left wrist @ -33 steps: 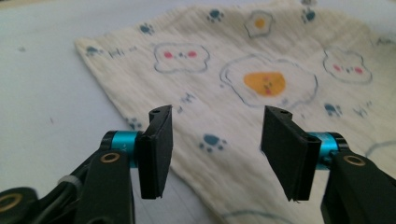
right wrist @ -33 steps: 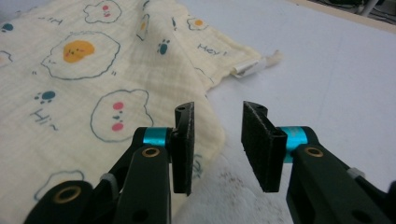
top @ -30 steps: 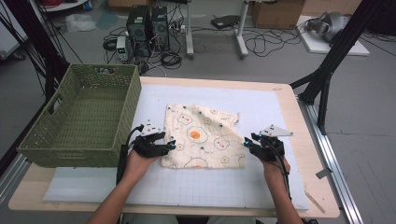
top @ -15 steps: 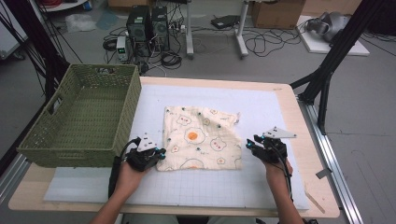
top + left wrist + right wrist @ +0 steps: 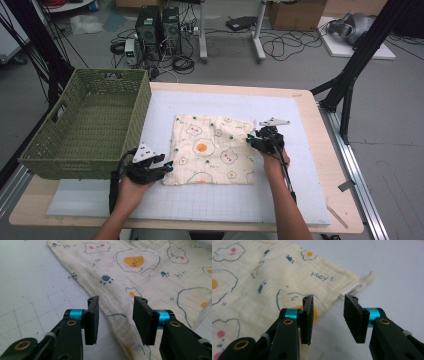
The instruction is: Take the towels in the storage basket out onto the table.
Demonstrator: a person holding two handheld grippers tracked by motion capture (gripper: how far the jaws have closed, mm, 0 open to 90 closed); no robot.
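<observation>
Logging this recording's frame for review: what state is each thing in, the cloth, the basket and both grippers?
Cloth: spread flat on the white mat, unheld.
Basket: upright at the table's left, looks empty.
Left gripper: jaws open, at the cloth's near left corner.
Right gripper: jaws open, at the cloth's right edge near the far corner.

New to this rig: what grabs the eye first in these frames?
The cream muslin cloth printed with fried eggs and paw marks lies flat mid-table on the white grid mat. The left gripper, jaws open, sits at its near left corner; the right gripper, also open, sits at its right edge near the far corner with the "Hey!" print. The woven green plastic basket stands empty at the table's left.
</observation>
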